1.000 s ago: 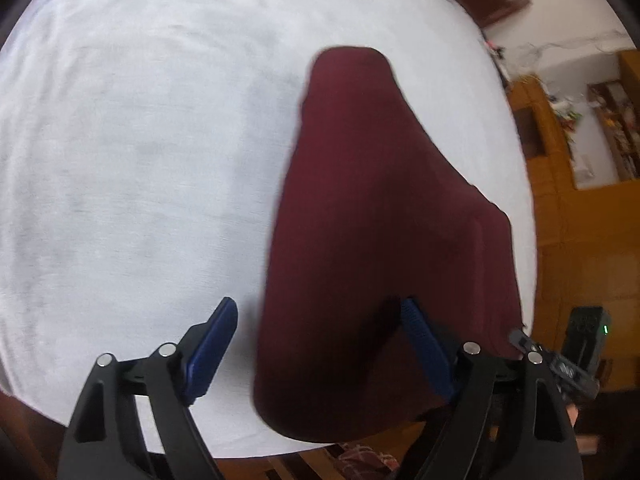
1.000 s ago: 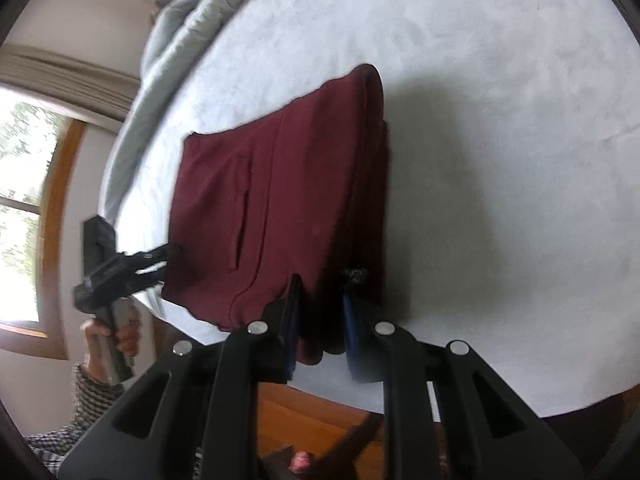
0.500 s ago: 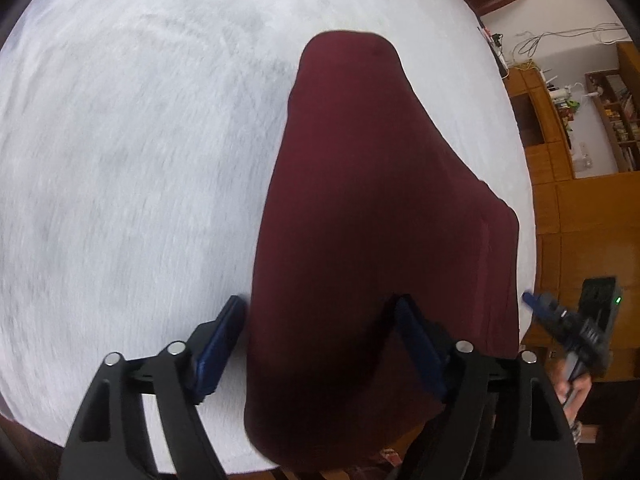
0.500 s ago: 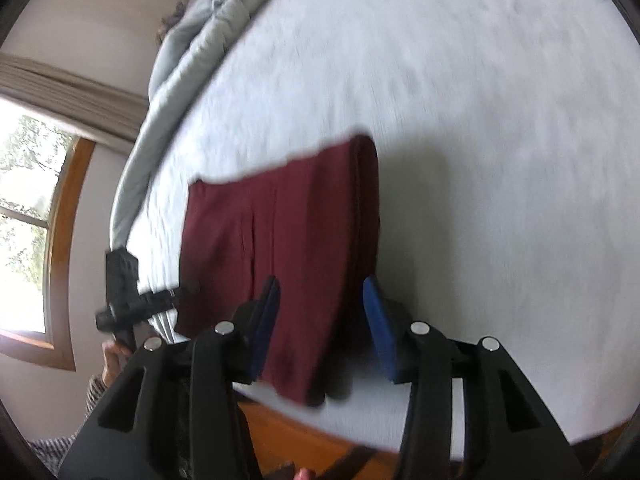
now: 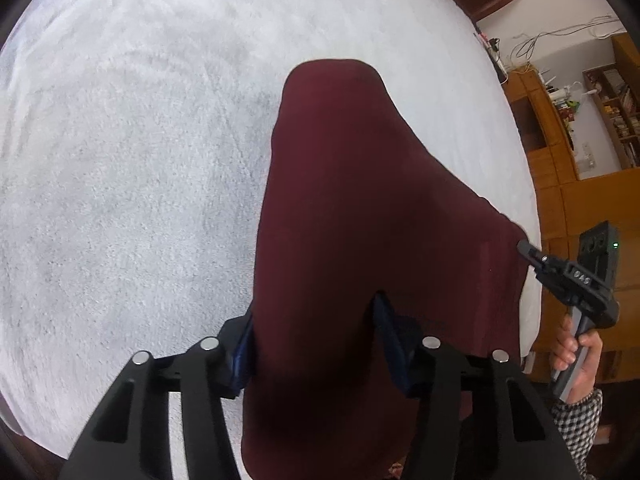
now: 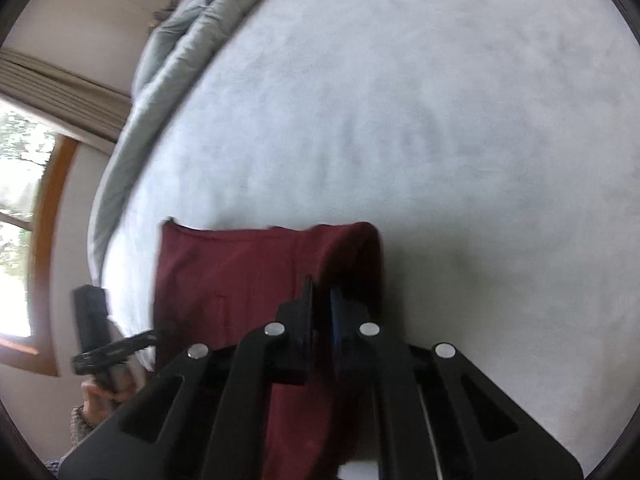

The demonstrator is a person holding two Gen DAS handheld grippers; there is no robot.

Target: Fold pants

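Note:
The maroon pants (image 5: 360, 200) lie folded on the white bed (image 5: 120, 160), their near end hanging over the bed's edge. My left gripper (image 5: 314, 332) straddles that near end. Its jaws are closing, and the blue pads (image 5: 384, 320) touch the cloth on both sides. In the right wrist view the right gripper (image 6: 322, 296) is shut on the curled right edge of the pants (image 6: 224, 272). The left wrist view shows the same right gripper (image 5: 526, 248) pinching the pants' right corner, with a hand (image 5: 580, 360) on its grip. The left gripper (image 6: 144, 338) shows at the pants' left side.
A grey duvet (image 6: 180, 40) lies bunched along the far left side of the bed. A window with a wooden frame (image 6: 44, 240) is at the left. Wooden cabinets and shelves (image 5: 580, 140) stand past the bed's right edge.
The right gripper opened, slid along the pants' edge and shut again on the cloth. The left jaws have narrowed around the near end of the pants.

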